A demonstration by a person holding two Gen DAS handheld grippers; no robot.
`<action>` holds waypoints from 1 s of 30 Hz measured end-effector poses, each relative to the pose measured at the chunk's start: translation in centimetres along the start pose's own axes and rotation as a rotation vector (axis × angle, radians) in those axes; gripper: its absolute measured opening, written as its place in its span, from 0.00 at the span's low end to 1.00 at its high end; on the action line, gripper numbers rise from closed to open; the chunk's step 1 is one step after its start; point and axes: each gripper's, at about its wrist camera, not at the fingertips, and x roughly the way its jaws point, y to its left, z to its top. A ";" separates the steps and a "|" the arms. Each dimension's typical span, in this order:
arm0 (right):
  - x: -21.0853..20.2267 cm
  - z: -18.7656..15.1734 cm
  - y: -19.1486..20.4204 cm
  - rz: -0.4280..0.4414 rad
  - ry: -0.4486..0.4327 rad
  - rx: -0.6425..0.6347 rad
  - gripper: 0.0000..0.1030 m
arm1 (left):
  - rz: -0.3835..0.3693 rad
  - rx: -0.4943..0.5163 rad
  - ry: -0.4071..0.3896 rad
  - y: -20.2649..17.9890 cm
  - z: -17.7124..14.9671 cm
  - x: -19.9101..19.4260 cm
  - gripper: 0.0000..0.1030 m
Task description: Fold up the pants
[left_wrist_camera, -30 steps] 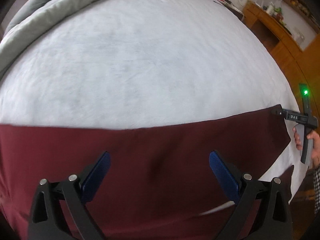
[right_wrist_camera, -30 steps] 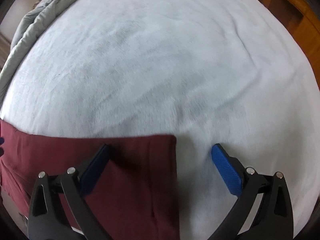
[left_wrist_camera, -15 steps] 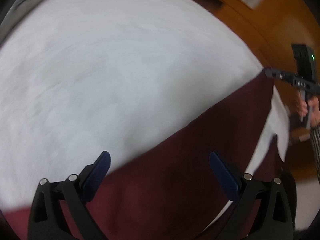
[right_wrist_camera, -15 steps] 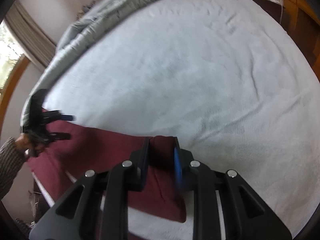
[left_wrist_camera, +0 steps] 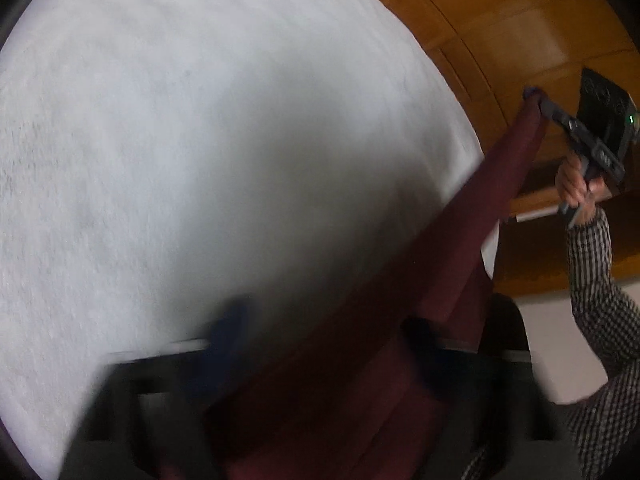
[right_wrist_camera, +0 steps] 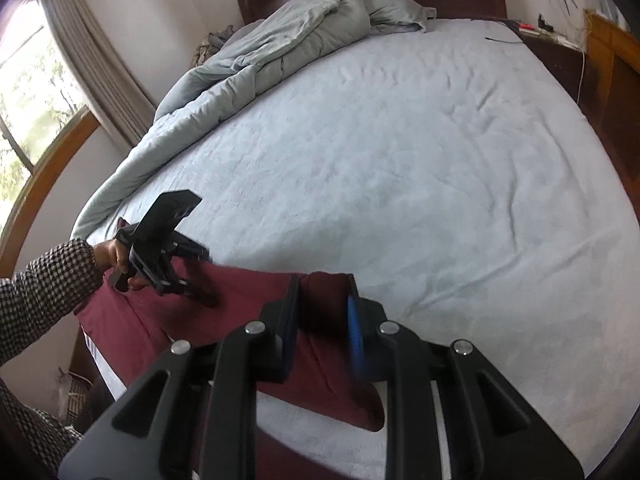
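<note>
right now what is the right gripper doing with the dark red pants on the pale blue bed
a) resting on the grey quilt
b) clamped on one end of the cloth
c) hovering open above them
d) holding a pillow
b: in the right wrist view the right gripper has its fingers closed on a bunched end of the dark red pants, and the left wrist view shows it lifting that end clear of the pale blue bed.

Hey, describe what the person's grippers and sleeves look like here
Both grippers are matte black frames with silver bolts and blue ribbed pads on the fingers. The right gripper shows a green status light in the left wrist view. The left gripper carries a flat black top plate. Sleeves are black-and-white checked.
</note>
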 end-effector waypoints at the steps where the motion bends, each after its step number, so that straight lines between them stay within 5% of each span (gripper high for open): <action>1: 0.2 -0.2 -0.1 -0.003 0.004 0.005 0.19 | 0.018 0.001 -0.002 -0.3 -0.3 -0.2 0.27; 5: 0.2 -2.3 0.1 -0.040 0.002 0.029 0.19 | 0.207 0.010 -0.125 -3.6 -2.1 -2.4 0.17; 7: -0.5 -3.9 0.1 -0.033 -0.015 0.058 0.19 | 0.363 0.043 -0.203 -7.6 -4.0 -3.2 0.17; 11: -2.4 -7.9 0.4 -0.049 -0.030 0.089 0.19 | 0.558 0.127 -0.242 -15.1 -8.1 -1.4 0.17; 17: -3.8 -16.8 2.0 -0.083 0.029 0.143 0.19 | 0.677 0.151 -0.241 -20.6 -14.5 3.3 0.17; 21: -3.4 -22.2 3.1 -0.092 0.085 0.183 0.19 | 0.697 0.125 -0.199 -20.8 -18.0 6.1 0.17; 27: -2.3 -25.7 4.4 -0.094 0.207 0.169 0.21 | 0.773 0.135 -0.213 -20.7 -21.0 8.7 0.18; 30: -2.4 -25.9 4.8 -0.148 0.239 0.171 0.52 | 0.798 0.109 -0.224 -20.5 -20.9 9.6 0.19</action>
